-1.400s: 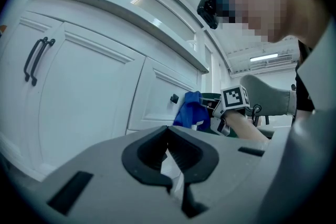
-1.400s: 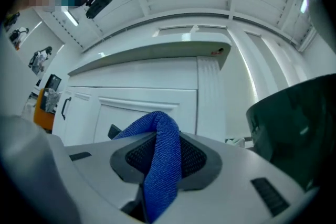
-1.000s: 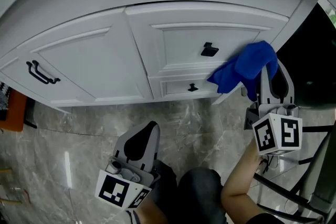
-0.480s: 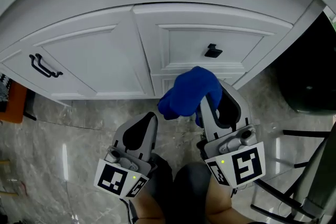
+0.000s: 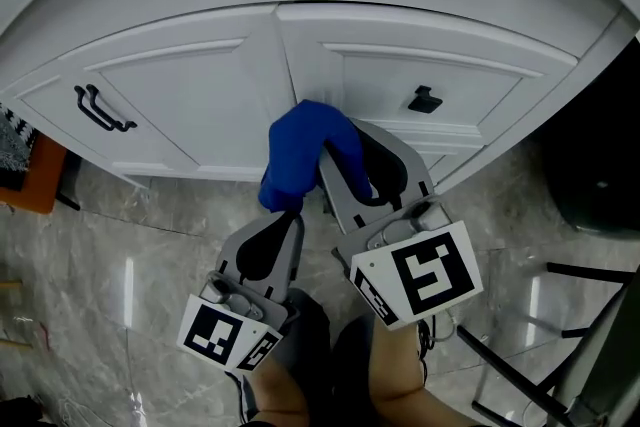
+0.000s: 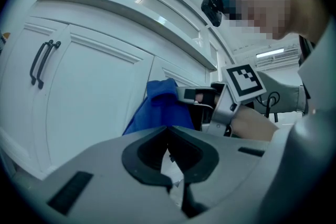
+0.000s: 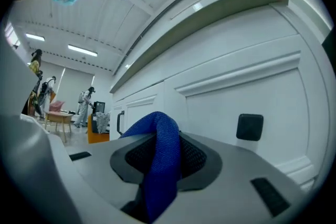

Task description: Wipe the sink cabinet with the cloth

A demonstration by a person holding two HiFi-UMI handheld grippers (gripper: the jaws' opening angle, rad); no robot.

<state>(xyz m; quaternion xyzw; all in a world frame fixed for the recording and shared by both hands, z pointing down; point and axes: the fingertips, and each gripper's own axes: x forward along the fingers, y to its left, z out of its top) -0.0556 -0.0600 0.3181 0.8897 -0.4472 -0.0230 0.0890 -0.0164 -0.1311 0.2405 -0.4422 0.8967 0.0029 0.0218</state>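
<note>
A blue cloth (image 5: 300,150) hangs bunched from my right gripper (image 5: 335,153), whose jaws are shut on it; the right gripper view shows the cloth (image 7: 160,160) pinched between the jaws. The cloth sits against the white sink cabinet (image 5: 200,95), low down near the seam between the left door and the drawer stack. My left gripper (image 5: 290,220) is held lower, just under the cloth, jaws shut and holding nothing. In the left gripper view the cloth (image 6: 157,107) and the right gripper (image 6: 191,96) show ahead of the shut jaws.
The left door has a black bar handle (image 5: 100,107). A black knob (image 5: 424,100) is on the upper drawer. Grey marble floor (image 5: 120,245) lies below. An orange object (image 5: 30,177) stands at the left, and a dark bin (image 5: 600,155) at the right.
My right gripper has carried the cloth leftward along the cabinet front, from the right corner past the drawers to the seam by the left door. The left gripper has stayed put.
</note>
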